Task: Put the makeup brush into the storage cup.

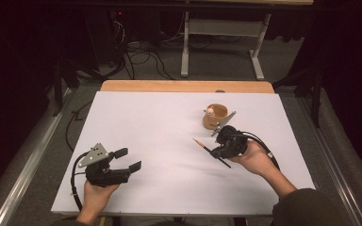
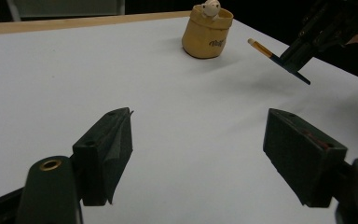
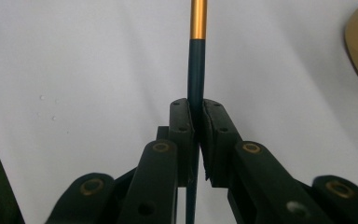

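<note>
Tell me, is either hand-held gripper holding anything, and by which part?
The right hand-held gripper clamps a thin dark-blue pencil with a gold band around mid-shaft. The left hand-held gripper is open and holds nothing.

One pencil [image 1: 210, 150] sits pinched in the right claw [image 1: 215, 151]. One small tan pot [image 1: 215, 116] stands just beyond that claw, with one little figure [image 1: 209, 112] inside it. Two claws are over one bench [image 1: 146, 127], the left claw [image 1: 128, 159] gaping and holding nothing.
</note>
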{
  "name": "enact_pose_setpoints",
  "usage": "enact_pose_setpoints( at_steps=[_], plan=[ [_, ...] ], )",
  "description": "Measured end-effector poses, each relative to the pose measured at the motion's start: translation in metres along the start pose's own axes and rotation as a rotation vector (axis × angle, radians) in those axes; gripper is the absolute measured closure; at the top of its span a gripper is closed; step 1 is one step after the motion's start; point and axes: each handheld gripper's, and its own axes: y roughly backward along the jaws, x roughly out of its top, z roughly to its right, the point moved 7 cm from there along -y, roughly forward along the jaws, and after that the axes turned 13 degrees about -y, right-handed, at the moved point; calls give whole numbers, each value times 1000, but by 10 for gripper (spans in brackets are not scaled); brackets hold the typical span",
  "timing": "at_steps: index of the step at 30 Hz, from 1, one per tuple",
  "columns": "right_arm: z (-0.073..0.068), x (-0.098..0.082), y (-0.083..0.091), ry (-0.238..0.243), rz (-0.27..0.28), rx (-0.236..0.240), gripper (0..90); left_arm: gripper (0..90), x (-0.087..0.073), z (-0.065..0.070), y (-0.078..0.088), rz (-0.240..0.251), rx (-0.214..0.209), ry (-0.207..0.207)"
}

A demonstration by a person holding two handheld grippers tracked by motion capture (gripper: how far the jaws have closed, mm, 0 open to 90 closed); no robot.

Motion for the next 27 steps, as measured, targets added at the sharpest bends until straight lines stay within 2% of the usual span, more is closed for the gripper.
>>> enact_pose_setpoints(
  at_steps=[6, 16, 20, 27],
  plan=[
    [0, -4, 8, -40, 98, 17, 856, 245, 1, 1, -2, 1, -5, 0],
    [-1, -7, 22, -66, 234, 47, 856, 246, 1, 1, -4, 0, -12, 0],
    [0, -8, 27, -90, 276, 48, 855, 246, 1, 1, -5, 0, -10, 0],
    [3, -8, 36, -101, 345, 50, 856, 246, 1, 1, -5, -3, -10, -2]
  ],
)
